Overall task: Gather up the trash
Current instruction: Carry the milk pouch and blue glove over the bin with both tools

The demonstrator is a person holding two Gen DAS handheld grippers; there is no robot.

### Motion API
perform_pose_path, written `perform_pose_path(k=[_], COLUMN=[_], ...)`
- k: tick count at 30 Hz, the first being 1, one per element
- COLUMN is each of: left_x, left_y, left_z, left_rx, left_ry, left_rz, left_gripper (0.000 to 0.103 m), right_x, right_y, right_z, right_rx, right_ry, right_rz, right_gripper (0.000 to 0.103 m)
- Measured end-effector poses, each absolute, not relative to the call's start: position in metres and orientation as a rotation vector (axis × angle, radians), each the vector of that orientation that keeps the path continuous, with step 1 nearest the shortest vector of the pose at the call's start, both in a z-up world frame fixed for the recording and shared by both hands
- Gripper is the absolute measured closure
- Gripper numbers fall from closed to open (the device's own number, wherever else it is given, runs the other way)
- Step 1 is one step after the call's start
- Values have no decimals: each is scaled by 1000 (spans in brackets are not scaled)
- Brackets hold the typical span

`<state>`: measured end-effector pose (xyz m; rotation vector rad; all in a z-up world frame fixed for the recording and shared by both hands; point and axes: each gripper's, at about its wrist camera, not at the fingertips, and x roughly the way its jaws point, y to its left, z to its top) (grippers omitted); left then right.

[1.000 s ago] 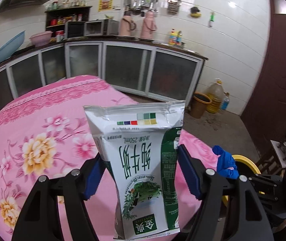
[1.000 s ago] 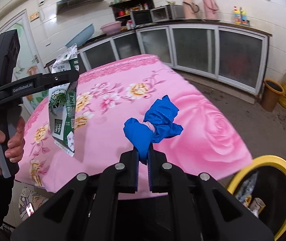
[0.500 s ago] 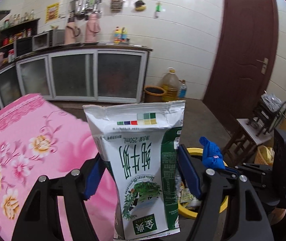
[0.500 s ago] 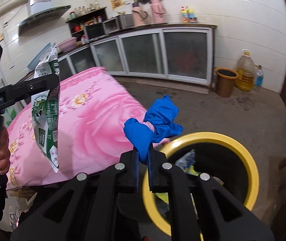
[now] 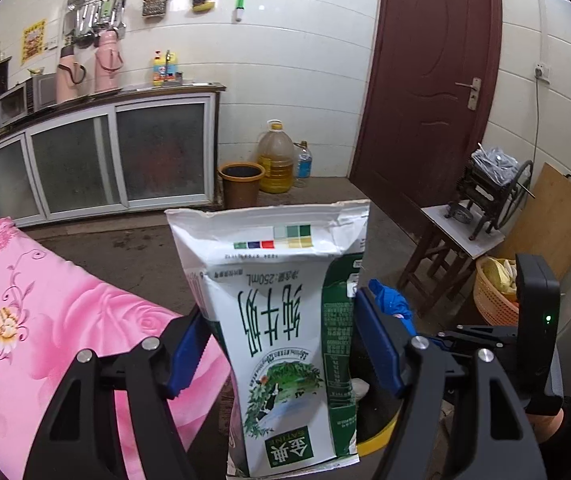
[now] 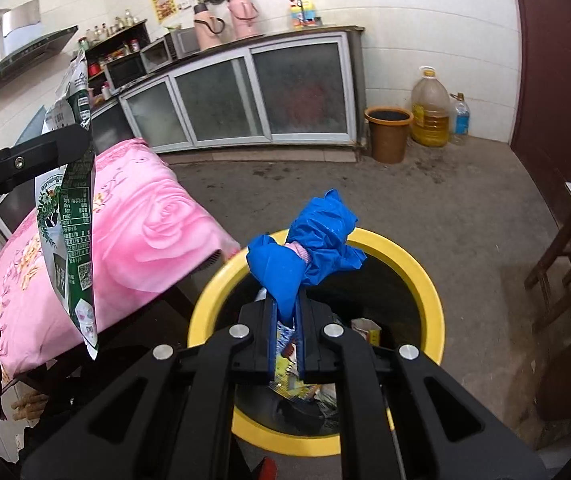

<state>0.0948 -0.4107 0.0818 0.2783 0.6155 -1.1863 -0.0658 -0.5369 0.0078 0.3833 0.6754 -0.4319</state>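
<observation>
**Yellow-rimmed bin is sitting right under the right claw, left one is lagging off to the side**

Blue crumpled wad (image 6: 317,240) is being pinched tight between the nearly closed fingers of the right claw (image 6: 285,332), and it's hanging pretty much straight over the mouth of the yellow bin (image 6: 425,280). Looks like a plain let-go would be enough there, since the opening lies directly below and ahead of the fingertips (there's already other rubbish sitting down inside).

The left claw (image 5: 281,344) is gripping the milk pouch (image 5: 281,320) across its width, jaws standing wide and pressing on both sides. The pouch's long axis is running along the fingers, torn end pointing away from the hand. From the right wrist view the pouch (image 6: 69,208) is dangling over the edge of the pink flowered bench (image 6: 133,232), beside the bin and not over it, so I'm guessing this hand is needing to travel sideways toward the rim.

Room-wise: the bench corner is crowding the bin's near-left edge, while the concrete floor (image 6: 425,200) beyond is lying open. A wooden stool (image 6: 569,264) is standing off to the right, well apart.
</observation>
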Motion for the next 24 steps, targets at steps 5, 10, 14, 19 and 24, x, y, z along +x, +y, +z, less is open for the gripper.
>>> perform_pose_path(k=[5, 10, 14, 19, 24], left_x=[89, 88, 85, 87, 95], left_y=[-432, -448, -459, -469, -481], left_z=[68, 57, 49, 40, 22], left_rx=[304, 307, 321, 332, 346], left_ry=[635, 666, 678, 698, 756], left_rz=[-1222, -1243, -1254, -1254, -1243], left_gripper=[36, 36, 36, 36, 36], right_x=[-73, -78, -78, -77, -71], right_y=[-548, -555, -558, -562, -564], right_z=[-2, -11, -17, -28, -40], right_rx=[405, 422, 437, 468, 486], right_ry=[690, 706, 726, 758, 798], right_rz=[-457, -478, -479, -475, -471], right_gripper=[97, 97, 97, 97, 97])
